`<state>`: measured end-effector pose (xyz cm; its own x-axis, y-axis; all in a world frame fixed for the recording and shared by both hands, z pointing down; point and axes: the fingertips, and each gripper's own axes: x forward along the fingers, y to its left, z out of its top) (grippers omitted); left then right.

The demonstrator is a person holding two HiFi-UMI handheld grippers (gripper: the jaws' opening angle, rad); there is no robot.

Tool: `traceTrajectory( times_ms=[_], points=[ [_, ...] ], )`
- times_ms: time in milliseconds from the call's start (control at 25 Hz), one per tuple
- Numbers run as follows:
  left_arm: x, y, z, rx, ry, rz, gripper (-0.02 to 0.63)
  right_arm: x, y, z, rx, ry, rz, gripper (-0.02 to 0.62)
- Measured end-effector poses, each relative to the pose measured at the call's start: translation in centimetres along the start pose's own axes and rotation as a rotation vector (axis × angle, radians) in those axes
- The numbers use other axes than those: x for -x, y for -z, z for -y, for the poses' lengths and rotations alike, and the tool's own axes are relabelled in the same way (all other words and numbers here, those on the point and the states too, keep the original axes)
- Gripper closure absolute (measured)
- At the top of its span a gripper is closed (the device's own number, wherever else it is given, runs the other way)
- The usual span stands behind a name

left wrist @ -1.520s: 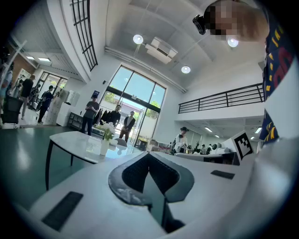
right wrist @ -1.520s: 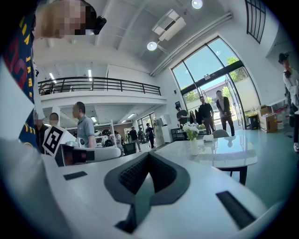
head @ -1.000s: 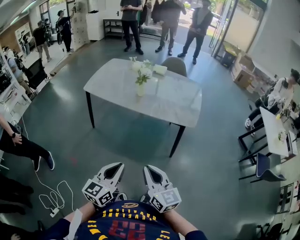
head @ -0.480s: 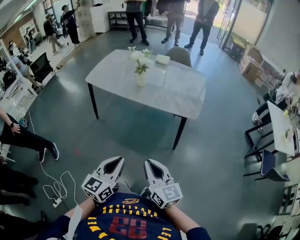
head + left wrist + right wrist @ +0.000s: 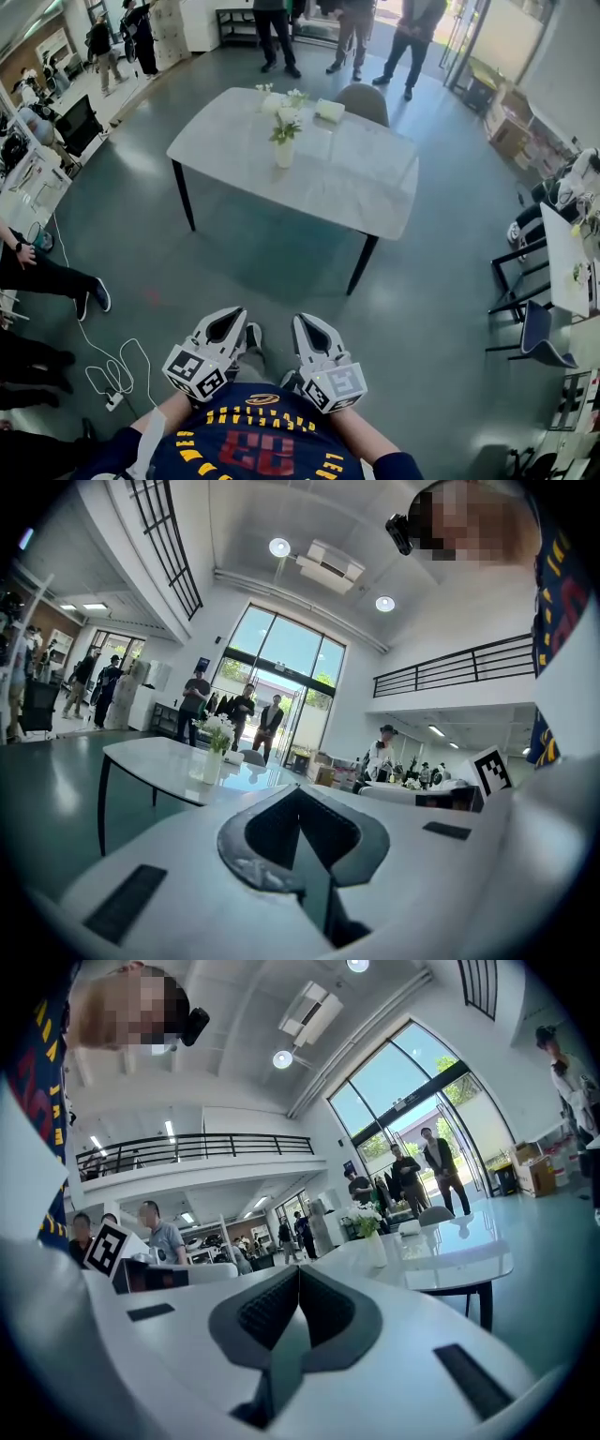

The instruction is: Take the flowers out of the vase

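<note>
A small white vase (image 5: 284, 153) with white flowers (image 5: 286, 124) and green leaves stands on a pale marble table (image 5: 375, 202), towards its far left. The vase (image 5: 212, 766) shows small and distant in the left gripper view, and the flowers (image 5: 364, 1220) in the right gripper view. Both grippers hang close to my body, well short of the table over the floor. My left gripper (image 5: 229, 322) is shut and empty. My right gripper (image 5: 304, 324) is shut and empty too.
A flat white box (image 5: 329, 111) and more white flowers (image 5: 273, 99) lie at the table's far edge, with a grey chair (image 5: 364, 102) behind. Several people stand beyond. A cable (image 5: 103, 375) lies on the floor at left; another table and chair (image 5: 536, 323) stand at right.
Both grippers and I have moved forward a little towards the table, which now sits slightly lower and larger in the head view. The jaws stayed shut.
</note>
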<state>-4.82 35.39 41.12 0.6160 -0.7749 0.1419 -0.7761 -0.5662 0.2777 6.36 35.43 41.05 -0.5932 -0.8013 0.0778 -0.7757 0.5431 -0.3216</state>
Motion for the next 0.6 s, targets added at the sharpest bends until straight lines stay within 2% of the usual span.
traceTrajectory(
  times_ms=[280,600],
  points=[
    [-3.9,-3.7,-6.6,0.011,0.026,0.054,0.604,-6.6,-1.8,2.2,0.027,0.079,0.012,0.588],
    [-7.0,-9.9,-17.1,0.025,-0.013,0.143,0.604,-13.1,-5.3,5.6,0.08,0.236,0.048,0.588]
  ],
)
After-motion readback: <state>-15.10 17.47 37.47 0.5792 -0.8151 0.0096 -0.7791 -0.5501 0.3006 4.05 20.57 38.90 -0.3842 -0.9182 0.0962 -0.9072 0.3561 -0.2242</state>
